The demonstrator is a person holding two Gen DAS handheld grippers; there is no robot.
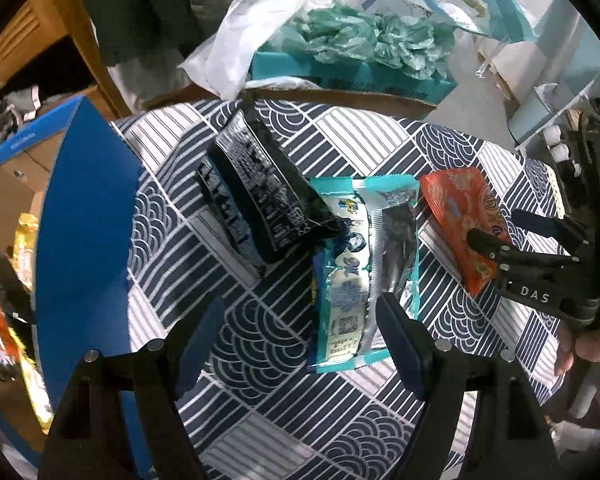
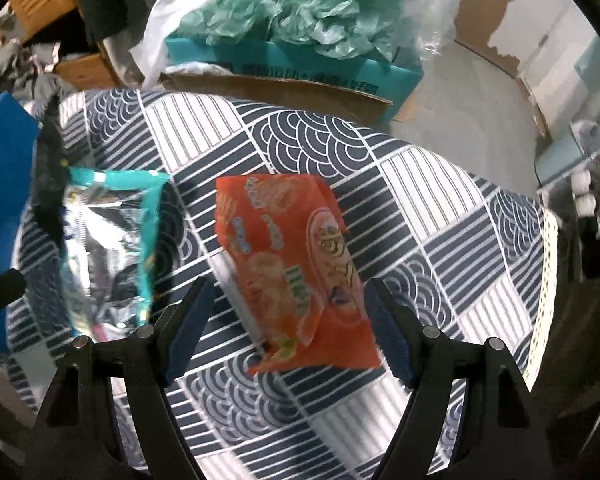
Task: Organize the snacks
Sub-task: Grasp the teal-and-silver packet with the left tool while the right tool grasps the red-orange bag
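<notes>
Presently the right gripper (image 2: 286, 322) stands wide open, its jaws either side of the orange snack packet (image 2: 296, 264) on the patterned tablecloth (image 2: 440, 216), gripping nothing. The left gripper (image 1: 300, 340) is likewise wide open and empty, over the teal packet (image 1: 360, 268). A black packet (image 1: 260, 200) overlaps the teal one; a blue box (image 1: 84, 240) stands left.

- Patterned tablecloth (image 1: 340, 132) spread beneath the claws.
- Teal box (image 2: 300, 68) of crumpled green bags (image 2: 284, 16), far ahead.
- White plastic bag (image 1: 244, 28) ahead-left.
- Wooden furniture (image 1: 32, 28) far left.
</notes>
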